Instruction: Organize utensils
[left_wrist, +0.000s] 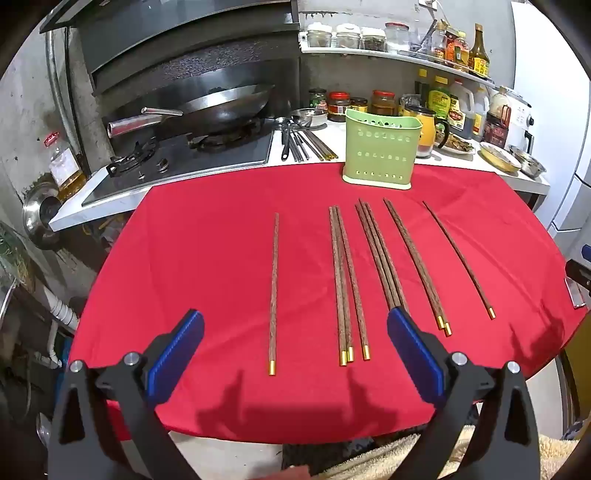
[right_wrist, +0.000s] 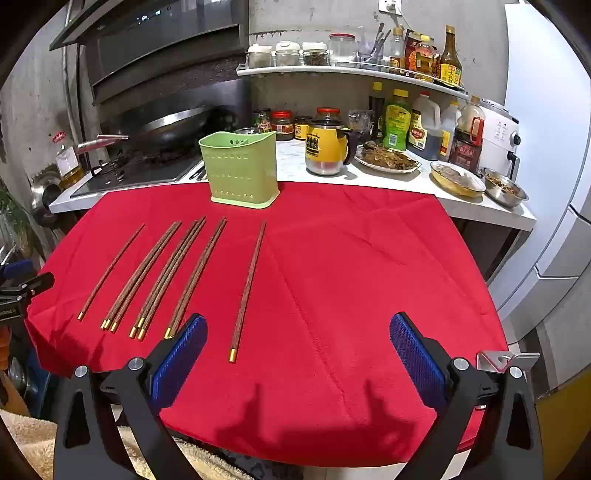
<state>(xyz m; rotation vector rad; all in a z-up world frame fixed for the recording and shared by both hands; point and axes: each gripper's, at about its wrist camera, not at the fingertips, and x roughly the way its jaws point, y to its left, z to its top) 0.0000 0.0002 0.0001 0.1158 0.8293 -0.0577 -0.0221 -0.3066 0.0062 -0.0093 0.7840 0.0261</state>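
Both claws are spread wide with nothing in them, the left claw hanging over the near end of the wooden chopsticks and the right claw just right of them. The chopsticks lie in a loose row on the red cloth over the counter. Behind them at the cloth's far edge stands the green holder, upright.
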